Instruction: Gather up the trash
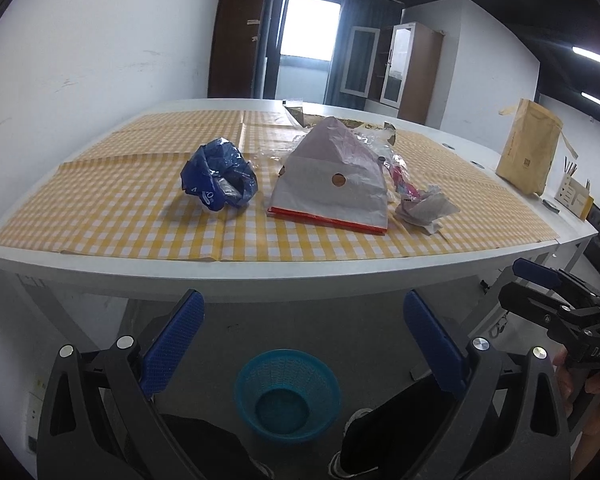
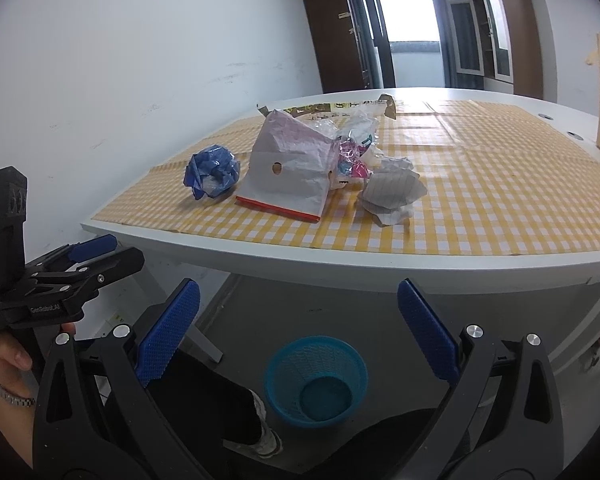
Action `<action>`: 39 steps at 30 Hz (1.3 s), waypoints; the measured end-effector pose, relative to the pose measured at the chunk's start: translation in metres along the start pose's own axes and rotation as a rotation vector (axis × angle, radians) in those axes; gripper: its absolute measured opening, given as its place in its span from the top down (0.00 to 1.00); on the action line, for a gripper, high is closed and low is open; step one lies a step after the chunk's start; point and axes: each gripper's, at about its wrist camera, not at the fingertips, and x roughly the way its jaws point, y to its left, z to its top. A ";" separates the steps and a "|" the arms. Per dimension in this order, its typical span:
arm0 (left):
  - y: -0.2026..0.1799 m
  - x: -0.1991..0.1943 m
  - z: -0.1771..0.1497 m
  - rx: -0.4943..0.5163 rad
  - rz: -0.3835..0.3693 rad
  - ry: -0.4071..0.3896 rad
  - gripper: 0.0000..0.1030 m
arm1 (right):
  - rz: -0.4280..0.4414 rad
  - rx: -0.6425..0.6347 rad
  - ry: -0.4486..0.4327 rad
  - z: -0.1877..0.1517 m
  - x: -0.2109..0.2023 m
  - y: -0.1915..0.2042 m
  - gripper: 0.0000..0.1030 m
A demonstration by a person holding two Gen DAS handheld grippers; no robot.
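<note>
Facing white bench (image 1: 260, 276) with yellow checked cloth (image 1: 140, 208); crumpled trash (image 1: 328, 184) mid-cloth. Both my jaws apart, empty, short of bench edge. Blue basket (image 1: 287, 396) on floor below. White walls, window beyond.

Trash pile (image 2: 300, 168) on table (image 2: 380, 258), bin (image 2: 316, 380) below — empty

crumpled blue bag (image 1: 219, 179), white pouch (image 1: 332, 184), paper wad (image 1: 426, 209)

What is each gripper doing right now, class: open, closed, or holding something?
Left gripper: open, holding nothing, held short of the white table.
Right gripper: open, holding nothing, above the blue mesh plastic basket.
</note>
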 end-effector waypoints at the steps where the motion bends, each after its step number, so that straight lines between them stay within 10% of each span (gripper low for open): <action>1: 0.001 0.001 0.000 -0.003 0.001 0.001 0.06 | -0.001 0.000 -0.003 0.000 -0.001 -0.001 0.08; 39: 0.019 0.134 0.166 -0.117 -0.062 0.042 0.14 | -0.037 -0.041 0.160 0.080 0.110 -0.081 0.21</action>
